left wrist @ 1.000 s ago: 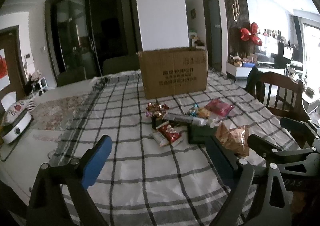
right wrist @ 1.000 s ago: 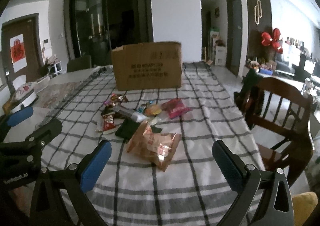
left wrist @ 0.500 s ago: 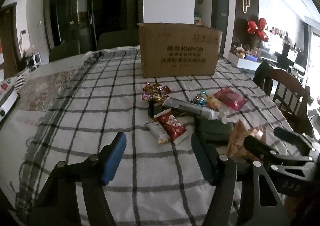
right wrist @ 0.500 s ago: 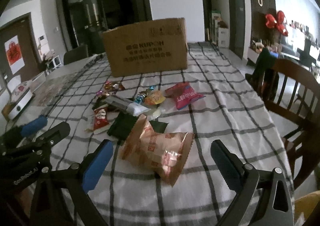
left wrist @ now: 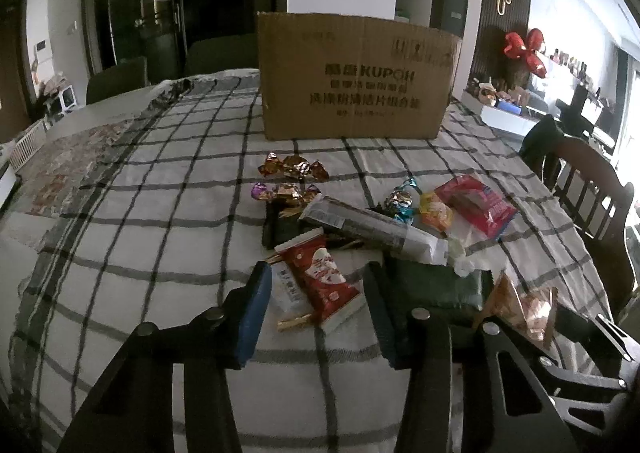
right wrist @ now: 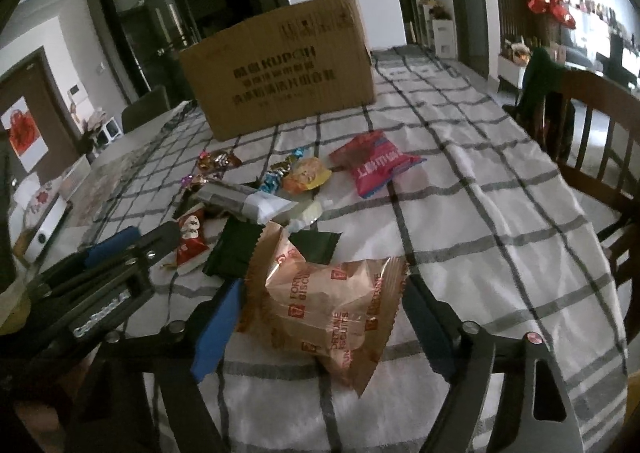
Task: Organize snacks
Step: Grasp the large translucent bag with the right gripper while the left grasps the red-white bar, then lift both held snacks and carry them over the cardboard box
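A pile of snacks lies on the checked tablecloth (left wrist: 160, 237) before a cardboard box (left wrist: 356, 77). My left gripper (left wrist: 316, 309) is open, its fingers on either side of a red and white snack packet (left wrist: 324, 277) that lies flat. My right gripper (right wrist: 320, 317) is open around a copper-coloured biscuit bag (right wrist: 332, 301), which also shows in the left wrist view (left wrist: 524, 305). Foil candies (left wrist: 292, 169), a long grey packet (left wrist: 372, 225), dark green packets (left wrist: 436, 285), an orange sweet (left wrist: 436, 209) and a pink packet (right wrist: 376, 165) lie between them and the box.
The box (right wrist: 280, 73) stands open-topped at mid table. A wooden chair (right wrist: 592, 129) with a dark garment stands at the right edge. A floral mat (left wrist: 64, 165) and a white appliance (right wrist: 44, 213) lie at the left. The left gripper's body (right wrist: 100, 281) shows in the right wrist view.
Both grippers moved forward and down toward the pile. The left now straddles the red and white packet, the right straddles the biscuit bag. Both jaws have narrowed somewhat.
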`<action>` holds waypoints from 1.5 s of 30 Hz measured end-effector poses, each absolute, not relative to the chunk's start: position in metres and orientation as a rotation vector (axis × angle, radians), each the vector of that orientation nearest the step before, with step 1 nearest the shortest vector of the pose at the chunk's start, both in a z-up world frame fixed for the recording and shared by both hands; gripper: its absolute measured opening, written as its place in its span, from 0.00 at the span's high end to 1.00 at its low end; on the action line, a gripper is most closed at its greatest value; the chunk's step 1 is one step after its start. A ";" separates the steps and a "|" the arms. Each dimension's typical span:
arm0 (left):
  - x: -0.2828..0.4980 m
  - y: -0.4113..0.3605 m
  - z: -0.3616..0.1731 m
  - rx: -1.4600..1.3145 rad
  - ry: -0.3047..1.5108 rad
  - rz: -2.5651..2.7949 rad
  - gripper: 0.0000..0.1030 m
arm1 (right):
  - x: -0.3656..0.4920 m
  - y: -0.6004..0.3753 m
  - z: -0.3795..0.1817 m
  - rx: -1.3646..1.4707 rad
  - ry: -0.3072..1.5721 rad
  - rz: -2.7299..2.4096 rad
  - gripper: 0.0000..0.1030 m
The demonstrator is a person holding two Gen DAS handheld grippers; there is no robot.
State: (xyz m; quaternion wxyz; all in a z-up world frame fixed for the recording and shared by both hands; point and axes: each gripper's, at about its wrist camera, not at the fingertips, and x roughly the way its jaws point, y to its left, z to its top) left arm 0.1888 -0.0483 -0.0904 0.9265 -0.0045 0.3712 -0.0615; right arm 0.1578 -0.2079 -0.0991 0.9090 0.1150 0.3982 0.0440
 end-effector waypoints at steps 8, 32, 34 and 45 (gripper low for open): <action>0.207 -0.052 -0.103 -0.033 0.824 -0.103 0.62 | 0.165 -0.209 -0.102 0.259 0.836 0.098 0.38; 0.192 -0.042 -0.086 -0.044 0.802 -0.130 0.79 | 0.162 -0.199 -0.077 0.189 0.750 0.105 0.56; 0.188 -0.041 -0.079 -0.045 0.791 -0.135 0.79 | 0.160 -0.199 -0.072 0.184 0.737 0.106 0.57; 0.169 -0.044 -0.025 -0.025 0.683 -0.165 0.79 | 0.156 -0.201 -0.035 0.192 0.674 0.123 0.57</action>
